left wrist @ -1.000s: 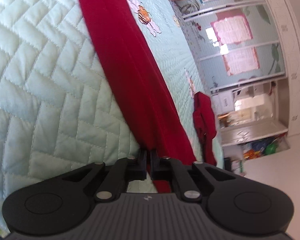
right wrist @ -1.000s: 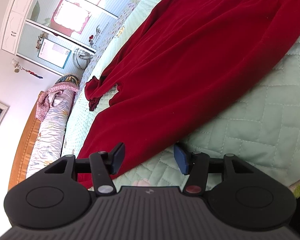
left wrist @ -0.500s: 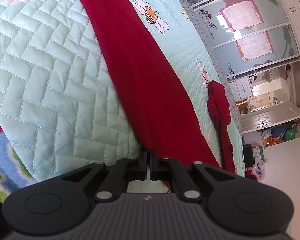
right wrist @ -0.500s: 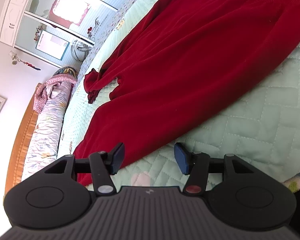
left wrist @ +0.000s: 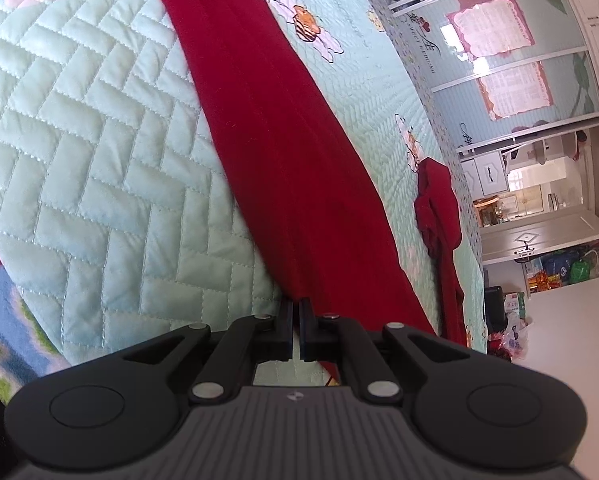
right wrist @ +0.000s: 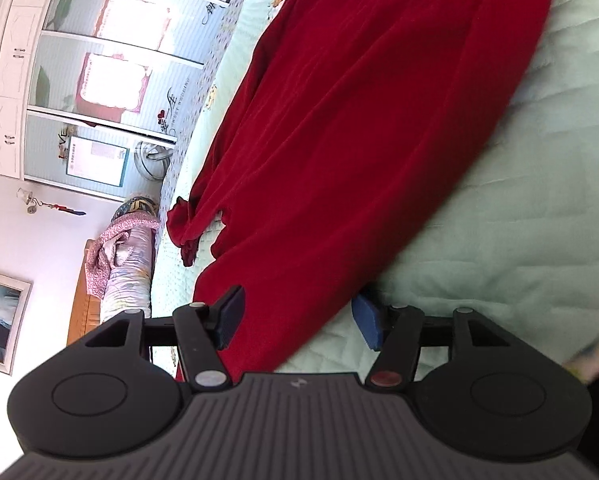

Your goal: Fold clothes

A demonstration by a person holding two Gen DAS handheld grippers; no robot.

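A home bedroom; quilted mint bedspread [left wrist: 99, 152]; wooden headboard [right wrist: 84, 304]; sliding-door wardrobe [right wrist: 99, 80].

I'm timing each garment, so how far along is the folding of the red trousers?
Early. Done: the red trousers lie spread on the quilt. In hand: the left gripper is shut on their edge, while the right gripper is open over the fabric, gripping nothing. Left: every fold; one leg end is bunched up.
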